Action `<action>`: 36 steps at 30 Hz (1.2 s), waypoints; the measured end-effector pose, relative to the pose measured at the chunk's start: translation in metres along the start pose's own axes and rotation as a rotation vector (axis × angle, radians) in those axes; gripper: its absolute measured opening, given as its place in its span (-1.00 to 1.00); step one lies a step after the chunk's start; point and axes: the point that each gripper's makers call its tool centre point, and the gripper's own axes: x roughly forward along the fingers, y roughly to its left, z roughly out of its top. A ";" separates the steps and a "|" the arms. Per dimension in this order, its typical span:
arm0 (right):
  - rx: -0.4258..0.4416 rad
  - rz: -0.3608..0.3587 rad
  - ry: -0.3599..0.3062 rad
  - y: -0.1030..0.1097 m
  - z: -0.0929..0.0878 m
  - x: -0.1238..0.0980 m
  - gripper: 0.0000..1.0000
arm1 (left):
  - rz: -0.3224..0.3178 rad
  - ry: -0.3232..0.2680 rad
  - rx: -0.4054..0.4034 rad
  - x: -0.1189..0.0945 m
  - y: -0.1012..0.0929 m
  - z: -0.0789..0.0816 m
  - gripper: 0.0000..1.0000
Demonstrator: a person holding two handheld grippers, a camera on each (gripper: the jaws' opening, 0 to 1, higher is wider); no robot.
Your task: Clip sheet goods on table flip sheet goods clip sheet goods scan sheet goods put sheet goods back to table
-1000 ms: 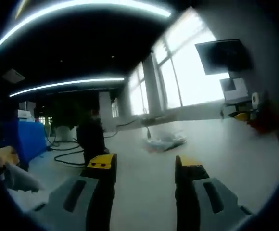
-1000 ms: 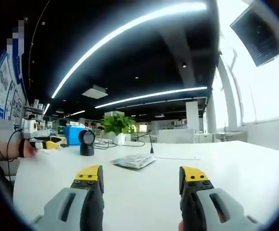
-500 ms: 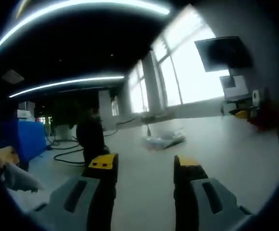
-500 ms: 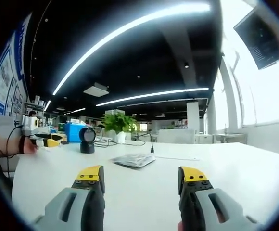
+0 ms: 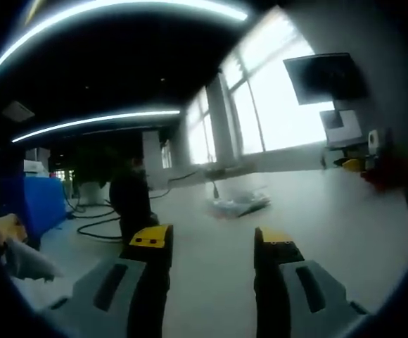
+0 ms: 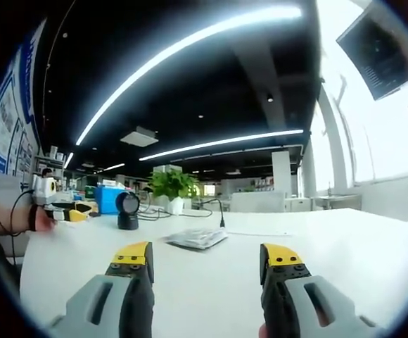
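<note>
The sheet goods (image 6: 196, 237) lie flat on the white table (image 6: 345, 239), a thin clear-wrapped packet out ahead of my right gripper (image 6: 207, 259) and well apart from its tips. I see the same packet in the left gripper view (image 5: 238, 205), farther off and blurred, again resting on the tabletop with nothing touching it.

My right gripper hangs just above the table with its jaws spread wide and nothing between them; the yellow-capped tips frame the packet from a distance. My left gripper (image 5: 212, 242) is likewise spread and empty, low over the table surface.

Beyond the packet in the right gripper view stands a black scanner (image 6: 127, 210) with a round face, upright on the table (its cable trails off behind it). Behind that is a potted plant (image 6: 171, 186) in a white pot, and a blue box (image 6: 107, 197) to the scanner's side. At the far left edge of that view a hand (image 6: 41, 218) rests near the other gripper's yellow and white body.

In the left gripper view a dark monitor (image 5: 326, 77) hangs high by bright windows (image 5: 274, 105), and a blue cabinet (image 5: 34, 204) sits at the left.
</note>
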 end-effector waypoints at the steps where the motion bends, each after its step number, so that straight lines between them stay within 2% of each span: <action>1: 0.000 -0.001 -0.001 0.000 0.000 0.000 0.11 | 0.002 0.001 0.000 0.000 0.000 0.000 -0.23; 36: 0.003 0.006 0.015 0.005 -0.002 0.000 0.06 | -0.003 0.007 0.007 -0.001 -0.004 0.000 -0.23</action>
